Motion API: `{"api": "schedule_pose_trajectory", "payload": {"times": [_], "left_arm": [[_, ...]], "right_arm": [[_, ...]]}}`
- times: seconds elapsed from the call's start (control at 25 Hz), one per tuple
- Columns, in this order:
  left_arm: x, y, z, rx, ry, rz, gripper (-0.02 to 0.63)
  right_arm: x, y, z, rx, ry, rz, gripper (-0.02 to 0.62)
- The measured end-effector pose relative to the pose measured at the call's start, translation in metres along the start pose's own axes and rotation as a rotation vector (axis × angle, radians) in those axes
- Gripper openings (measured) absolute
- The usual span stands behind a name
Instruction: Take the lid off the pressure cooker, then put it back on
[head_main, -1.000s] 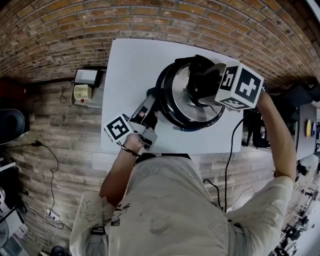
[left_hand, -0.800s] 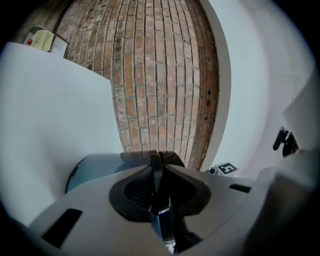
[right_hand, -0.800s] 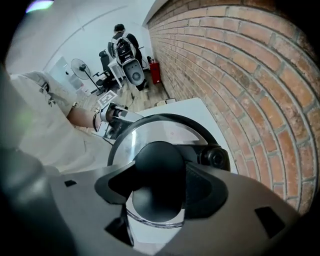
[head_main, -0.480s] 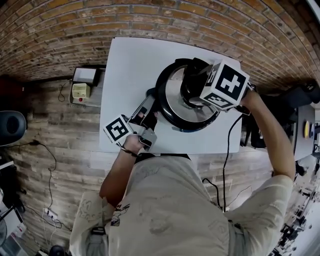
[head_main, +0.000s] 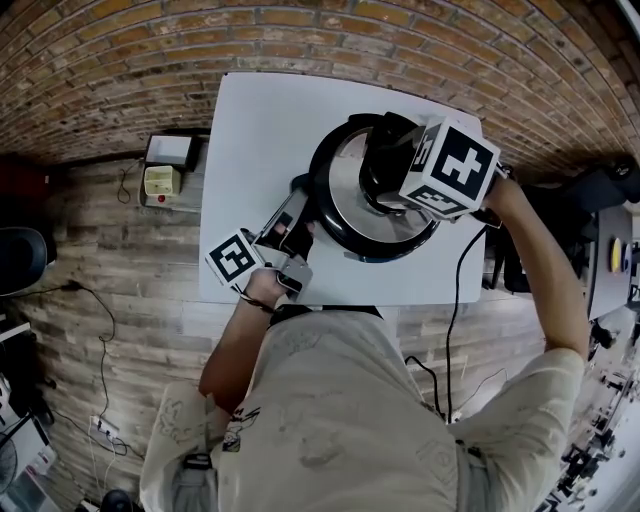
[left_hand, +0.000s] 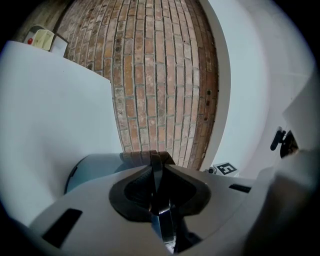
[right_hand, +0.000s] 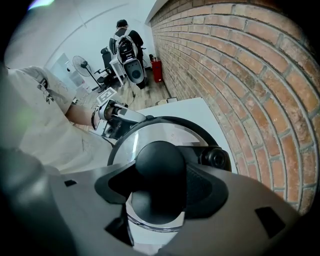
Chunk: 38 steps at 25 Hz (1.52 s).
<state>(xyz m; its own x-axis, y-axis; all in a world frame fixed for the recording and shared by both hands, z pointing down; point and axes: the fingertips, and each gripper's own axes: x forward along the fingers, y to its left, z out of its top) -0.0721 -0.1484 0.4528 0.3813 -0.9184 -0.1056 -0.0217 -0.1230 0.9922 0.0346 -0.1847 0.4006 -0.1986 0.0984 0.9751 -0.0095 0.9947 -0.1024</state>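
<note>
Steel lid (head_main: 348, 198) on the pressure cooker (head_main: 385, 252): right gripper (right_hand: 159, 187), jaws clamped on the knob (right_hand: 161, 161), has rolled and edged left; left gripper (left_hand: 156, 170) unmoved, jaws pinching the side handle (head_main: 300, 187).

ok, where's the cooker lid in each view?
Head view: lid upper centre-right.
Left gripper view: not visible.
Right gripper view: lid lower centre, its knob between the right tool's jaws.
Shared landmark: brick wall.

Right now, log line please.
left gripper: shut on black side handle; right gripper: shut on black round lid knob; shiny steel lid: apparently seated
</note>
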Motion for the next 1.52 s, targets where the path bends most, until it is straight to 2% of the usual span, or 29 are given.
{"api": "schedule_pose_trajectory", "payload": {"times": [0.48,0.8,1.04,1.24,1.32,1.52], "left_arm": [[0.000,0.000,0.000,0.003,-0.002,0.006,0.074],[-0.001,0.001,0.001,-0.038,-0.019,0.010,0.072],[-0.001,0.001,0.001,-0.044,-0.031,0.011,0.072],[-0.002,0.001,0.002,-0.050,-0.041,0.013,0.072],[-0.003,0.002,0.002,-0.049,-0.042,0.014,0.072],[-0.003,0.002,0.002,-0.044,-0.047,0.016,0.072]], "right_arm": [[0.000,0.001,0.001,-0.041,-0.004,0.010,0.299],[0.000,0.004,0.000,-0.130,0.041,0.027,0.305],[-0.001,0.015,-0.001,-0.336,0.065,0.082,0.307],[0.001,0.018,-0.006,-0.584,0.133,0.098,0.309],[0.000,0.020,-0.006,-0.621,0.149,0.109,0.311],[0.000,0.020,-0.006,-0.621,0.148,0.107,0.313]]}}
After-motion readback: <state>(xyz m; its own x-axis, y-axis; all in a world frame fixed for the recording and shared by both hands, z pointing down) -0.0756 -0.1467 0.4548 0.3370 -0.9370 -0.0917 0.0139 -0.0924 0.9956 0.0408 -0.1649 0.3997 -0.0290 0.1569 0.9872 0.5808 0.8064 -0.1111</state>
